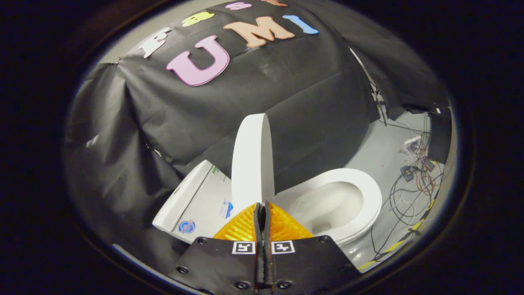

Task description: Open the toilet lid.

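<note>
— While the lid [252, 159] stands nearly upright like that, which way does it lie from the fingers [262, 211]?

— Straight ahead and just beyond them. Its lower edge sits right at the fingertips, and its long axis runs up and away, seen almost edge-on as a tall, narrow oval. The fingers are pressed together with only a thin seam between them; whether the lid's rim is pinched in that seam I cannot tell, so I'd call them closed on nothing sure.

— And what flanks it?

— To the left, the cistern [196, 200], a smooth white glazed box with rounded corners and stickers on its top. To the right, the seat [368, 192], a glossy white ring around the open bowl [327, 205].

— So how far along is it?

— I judge the lid essentially raised; it only needs to tip left, back towards the cistern, to rest. Hard, slick plastic, so a light push should do.

— Anything else?

— Loose cables [409, 192] lie on the pale floor [380, 151], far right.
</note>
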`<move>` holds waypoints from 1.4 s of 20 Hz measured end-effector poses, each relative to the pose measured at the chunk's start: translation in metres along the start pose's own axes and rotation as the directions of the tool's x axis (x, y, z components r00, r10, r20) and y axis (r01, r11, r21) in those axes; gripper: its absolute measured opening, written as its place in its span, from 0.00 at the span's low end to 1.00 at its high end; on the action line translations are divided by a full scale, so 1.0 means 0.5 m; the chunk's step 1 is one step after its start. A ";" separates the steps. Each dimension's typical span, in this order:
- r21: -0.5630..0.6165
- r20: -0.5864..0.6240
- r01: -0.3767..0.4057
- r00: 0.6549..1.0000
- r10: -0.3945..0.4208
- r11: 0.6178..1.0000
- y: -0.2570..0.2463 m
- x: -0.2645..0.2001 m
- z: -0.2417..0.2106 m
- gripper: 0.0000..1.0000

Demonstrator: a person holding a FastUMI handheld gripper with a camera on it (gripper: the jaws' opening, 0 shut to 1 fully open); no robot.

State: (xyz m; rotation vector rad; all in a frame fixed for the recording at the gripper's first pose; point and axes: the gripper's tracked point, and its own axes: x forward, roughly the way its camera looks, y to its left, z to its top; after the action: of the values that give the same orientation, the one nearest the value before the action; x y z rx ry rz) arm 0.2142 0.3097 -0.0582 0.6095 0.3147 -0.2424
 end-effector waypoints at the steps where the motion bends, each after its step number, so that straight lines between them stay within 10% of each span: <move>1: -0.010 0.001 -0.004 1.000 0.004 1.000 0.009 0.001 0.001 0.00; 20: -0.235 -0.031 -0.085 0.996 0.080 0.968 0.080 0.010 -0.022 0.00; 28: -0.387 -0.133 -0.216 0.975 0.178 0.896 0.140 0.023 -0.055 0.00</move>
State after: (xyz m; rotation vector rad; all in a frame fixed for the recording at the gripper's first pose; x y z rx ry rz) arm 0.2410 0.3802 -0.0471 0.2431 0.3784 0.0497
